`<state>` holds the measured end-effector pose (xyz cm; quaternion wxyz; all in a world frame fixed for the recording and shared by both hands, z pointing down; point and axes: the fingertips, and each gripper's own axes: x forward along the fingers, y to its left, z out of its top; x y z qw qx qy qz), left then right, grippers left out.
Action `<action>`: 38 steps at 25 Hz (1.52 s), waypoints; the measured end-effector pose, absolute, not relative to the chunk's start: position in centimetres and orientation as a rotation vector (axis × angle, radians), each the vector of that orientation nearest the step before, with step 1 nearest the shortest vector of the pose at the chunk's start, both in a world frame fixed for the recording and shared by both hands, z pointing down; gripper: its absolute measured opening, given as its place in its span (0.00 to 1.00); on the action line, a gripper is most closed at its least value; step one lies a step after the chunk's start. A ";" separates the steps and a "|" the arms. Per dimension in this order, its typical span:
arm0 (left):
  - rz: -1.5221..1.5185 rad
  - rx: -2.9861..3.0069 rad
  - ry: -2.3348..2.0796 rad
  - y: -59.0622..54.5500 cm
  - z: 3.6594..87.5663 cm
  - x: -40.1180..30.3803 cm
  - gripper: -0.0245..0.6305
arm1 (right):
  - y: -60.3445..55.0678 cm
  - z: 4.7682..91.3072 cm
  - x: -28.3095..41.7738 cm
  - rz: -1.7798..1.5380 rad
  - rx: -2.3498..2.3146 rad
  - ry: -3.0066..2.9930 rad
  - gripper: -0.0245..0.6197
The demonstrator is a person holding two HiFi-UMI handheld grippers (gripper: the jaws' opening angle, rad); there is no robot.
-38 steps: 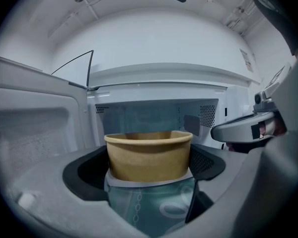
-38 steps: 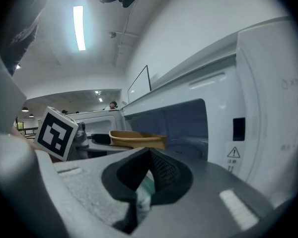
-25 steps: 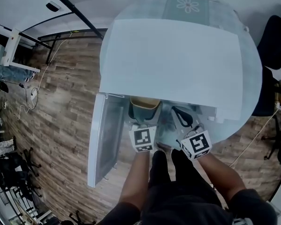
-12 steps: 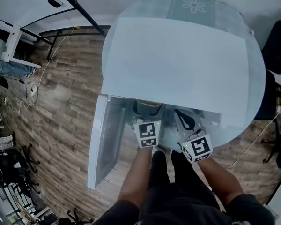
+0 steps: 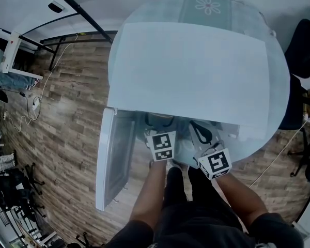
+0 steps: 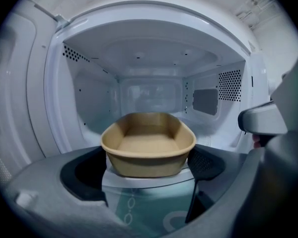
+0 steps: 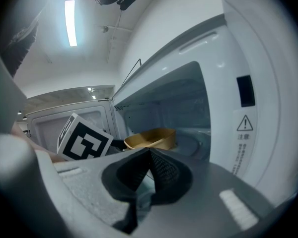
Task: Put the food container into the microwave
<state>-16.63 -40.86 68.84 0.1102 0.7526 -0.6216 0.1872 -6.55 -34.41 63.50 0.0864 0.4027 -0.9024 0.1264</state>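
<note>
Squarely, left gripper (image 6: 149, 159) grips container (image 6: 148, 144) (tan).

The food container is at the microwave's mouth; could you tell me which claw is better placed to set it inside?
Left. The left claw holds the food container squarely facing the open microwave cavity; the right claw is shut and empty.

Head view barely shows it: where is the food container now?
Left gripper view, centre frame: the food container is held in the left gripper, at the open microwave's mouth.
</note>
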 end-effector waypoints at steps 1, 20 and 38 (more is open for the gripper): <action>0.546 2.209 -1.826 -40.9 68.9 -16.6 0.81 | -34.5 63.6 -6.5 0.380 1.199 -2.690 0.03; 0.496 2.194 -1.842 -33.7 66.3 -17.0 0.81 | -34.5 62.0 -6.2 0.348 1.235 -2.692 0.03; 0.362 2.314 -1.931 -27.5 55.1 -17.9 0.11 | -29.8 52.6 -9.3 0.071 1.113 -2.826 0.03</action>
